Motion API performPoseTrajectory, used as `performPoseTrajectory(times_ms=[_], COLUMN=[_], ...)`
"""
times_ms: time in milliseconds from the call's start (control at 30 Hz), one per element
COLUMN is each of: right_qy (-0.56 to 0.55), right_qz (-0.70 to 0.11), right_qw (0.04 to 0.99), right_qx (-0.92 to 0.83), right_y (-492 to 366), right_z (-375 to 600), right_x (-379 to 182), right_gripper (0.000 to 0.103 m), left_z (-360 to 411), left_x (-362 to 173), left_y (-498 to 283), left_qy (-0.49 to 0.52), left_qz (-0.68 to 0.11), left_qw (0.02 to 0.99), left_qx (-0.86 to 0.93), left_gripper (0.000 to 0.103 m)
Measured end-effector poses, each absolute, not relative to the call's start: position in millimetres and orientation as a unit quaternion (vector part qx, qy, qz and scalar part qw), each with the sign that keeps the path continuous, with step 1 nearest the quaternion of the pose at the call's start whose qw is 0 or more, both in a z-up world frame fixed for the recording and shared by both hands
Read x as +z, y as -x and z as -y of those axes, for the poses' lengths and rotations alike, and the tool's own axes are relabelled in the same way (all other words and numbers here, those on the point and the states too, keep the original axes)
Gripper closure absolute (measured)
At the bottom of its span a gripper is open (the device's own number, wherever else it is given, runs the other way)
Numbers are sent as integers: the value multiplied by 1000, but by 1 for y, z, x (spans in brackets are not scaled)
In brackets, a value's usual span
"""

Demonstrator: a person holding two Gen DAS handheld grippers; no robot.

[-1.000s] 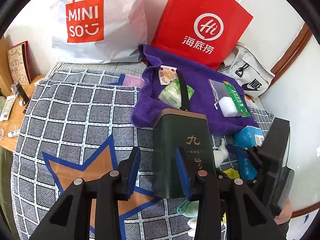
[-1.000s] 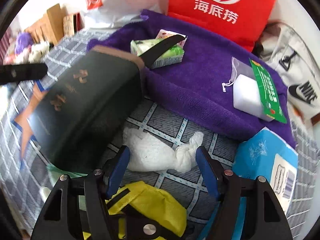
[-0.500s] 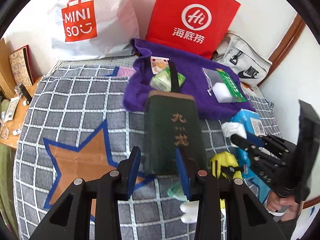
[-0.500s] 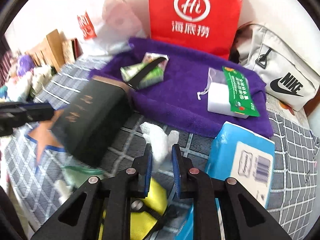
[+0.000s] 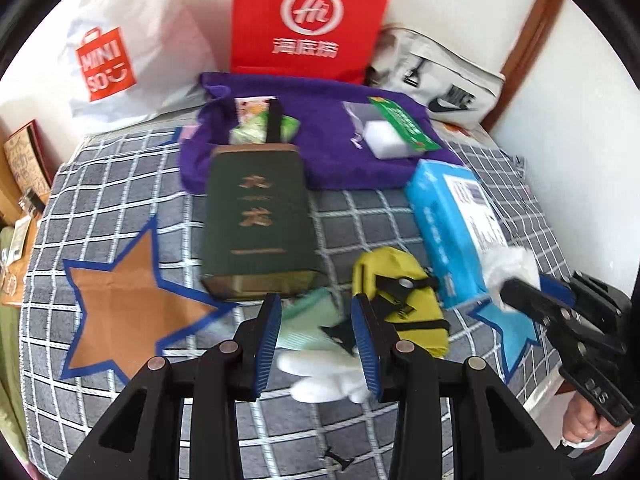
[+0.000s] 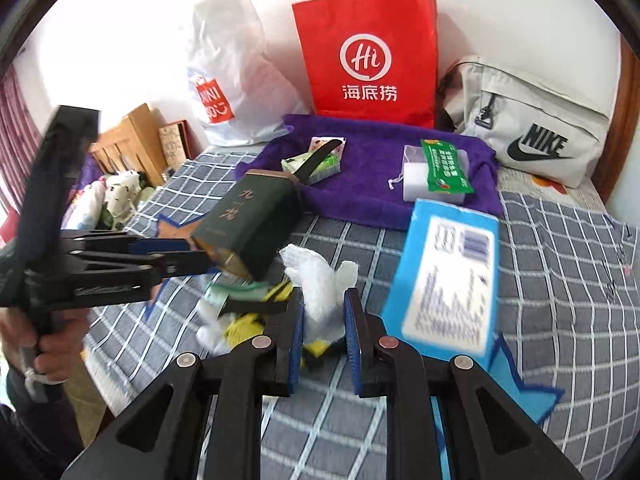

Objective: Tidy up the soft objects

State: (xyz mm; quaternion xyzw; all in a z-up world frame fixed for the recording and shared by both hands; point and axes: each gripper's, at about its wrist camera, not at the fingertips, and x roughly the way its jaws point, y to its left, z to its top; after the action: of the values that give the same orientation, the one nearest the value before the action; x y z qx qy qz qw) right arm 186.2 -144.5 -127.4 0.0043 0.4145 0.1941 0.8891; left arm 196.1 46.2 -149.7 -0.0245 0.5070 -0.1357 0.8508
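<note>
Right gripper [image 6: 323,322] pinches the white cloth wad [image 6: 320,284], lifted off the checked bedspread [image 6: 560,280] beside the blue tissue pack [image 6: 448,276]. Left gripper [image 5: 316,344] half spread, empty, over a white glove [image 5: 324,376] near the green box [image 5: 256,220].

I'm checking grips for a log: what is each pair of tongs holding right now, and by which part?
The right tongs pinch the white cloth at its lower, bunched end. The left tongs hold nothing; their jaws stand apart over a white glove.
</note>
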Motion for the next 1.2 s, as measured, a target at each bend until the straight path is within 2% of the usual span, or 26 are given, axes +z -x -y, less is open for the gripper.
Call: performPoseTrajectory(times_ms=[400,467,533,667,767,833,933,1200], right_qy=[-38,-45,-50,-62,-65,-69,-72,-75], right_qz=[-444,-447,-449,-456,-462,-464,-462,-462], right_qw=[878,877,875,871,868,867,867,868], right_qx=[173,172,173,171,169,170,170,167], right_y=[-146,-145,-146,-152,-156,-157,-157,-156], right_z=[199,204,206,209,209,209,209,210], right_x=[-174,-181,-186,-198,-205,-208,-209,-209], right_gripper=[84,84,84,84,84,83,83,83], left_z=[10,18,23,29,26,19,9,-5], left_x=[-183,-190,-196,-205,-203,-200,-194,-189], left_y=[-203,-205,-206,-208,-206,-204,-199,-189], left_qy=[-19,-33,-43,-49,-48,-42,-24,1], left_qz=[-532,-537,-541,-544,-538,-537,-535,-533], left_qw=[833,829,825,823,825,826,827,827], left_qx=[-154,-154,-159,-159,-164,-166,-173,-182], left_gripper=[68,65,57,57,62,70,73,75])
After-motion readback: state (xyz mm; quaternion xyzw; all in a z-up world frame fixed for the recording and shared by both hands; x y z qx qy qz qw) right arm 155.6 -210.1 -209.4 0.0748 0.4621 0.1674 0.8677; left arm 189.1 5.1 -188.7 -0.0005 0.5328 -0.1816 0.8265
